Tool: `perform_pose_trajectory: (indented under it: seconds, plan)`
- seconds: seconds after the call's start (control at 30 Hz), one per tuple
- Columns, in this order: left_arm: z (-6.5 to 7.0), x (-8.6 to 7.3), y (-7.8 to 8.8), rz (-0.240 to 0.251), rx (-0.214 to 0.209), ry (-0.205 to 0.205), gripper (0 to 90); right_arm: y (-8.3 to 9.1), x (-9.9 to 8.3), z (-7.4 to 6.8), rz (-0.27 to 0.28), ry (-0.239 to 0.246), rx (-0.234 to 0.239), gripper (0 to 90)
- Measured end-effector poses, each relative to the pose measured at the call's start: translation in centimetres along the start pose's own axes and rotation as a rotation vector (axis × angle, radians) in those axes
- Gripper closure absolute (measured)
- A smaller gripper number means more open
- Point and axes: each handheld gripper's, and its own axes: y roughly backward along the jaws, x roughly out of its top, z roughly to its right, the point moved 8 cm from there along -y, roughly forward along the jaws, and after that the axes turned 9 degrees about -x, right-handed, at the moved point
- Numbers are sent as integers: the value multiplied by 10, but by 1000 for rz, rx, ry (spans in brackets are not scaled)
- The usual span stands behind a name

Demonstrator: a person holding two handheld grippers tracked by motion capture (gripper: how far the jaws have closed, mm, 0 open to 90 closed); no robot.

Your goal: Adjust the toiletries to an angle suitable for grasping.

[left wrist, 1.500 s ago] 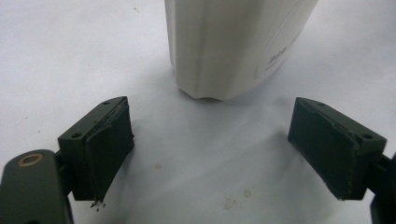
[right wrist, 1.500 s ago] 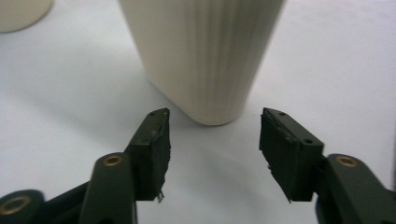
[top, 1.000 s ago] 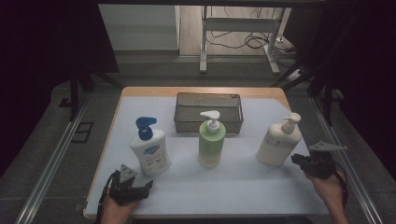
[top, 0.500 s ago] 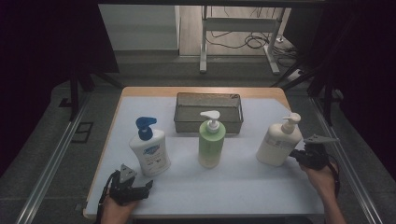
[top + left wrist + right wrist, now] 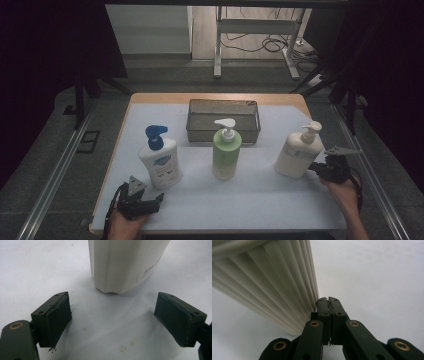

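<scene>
Right gripper (image 5: 320, 170): jaws fully closed, pad against pad, nothing between them. Positioned near the right edge of the white table top (image 5: 280, 200), tips just beside the lower flank of the cream ribbed plastic pump bottle (image 5: 299, 152); contact between tips and bottle cannot be confirmed. Same closed jaws visible in the right gripper view (image 5: 329, 302), hard up against the ribbed wall (image 5: 269, 277).

Left gripper (image 5: 150, 201): jaws wide open, empty. Located at the front left corner of the table top, aimed at the base of the white flat-sided pump bottle with blue pump head (image 5: 160, 159). Bottle base stands just ahead of the open pads (image 5: 180, 320) in the left gripper view, not yet between them (image 5: 125, 265).

Remaining items: green plastic pump bottle with white pump head (image 5: 226, 152) at mid-table; dark wire mesh basket (image 5: 223, 120) toward the rear edge, behind the green bottle.

Likely faults from this state:
- Closed right jaws pushed sideways into the cream bottle: tall, narrow body, probable tipping or sliding toward the green bottle.
- Grasp attempted without first opening the right jaws: no hold possible.
- Ribbed, rounded wall gripped off-centre: bottle liable to twist or squirt out of the pads.
- Left jaws closed too low or too early: pads liable to nudge the blue-topped bottle over.
</scene>
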Motion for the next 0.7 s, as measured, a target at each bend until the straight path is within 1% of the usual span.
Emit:
perform_pose_trajectory:
  seconds: [0.27,0.4,0.5,0.53,0.7]
  plan:
    - [0,0,0,-1,0,0,136,3,-3,-7,-1,7,12,879]
    - [0,0,0,-1,0,0,135,4,-6,-11,2,19,15,875]
    - [0,0,0,-1,0,-1,135,6,-9,-18,-4,25,27,867]
    - [0,0,0,-1,0,-1,135,6,-9,-18,-4,25,27,867]
    - [0,0,0,-1,0,-1,135,8,-14,-27,-4,38,41,862]
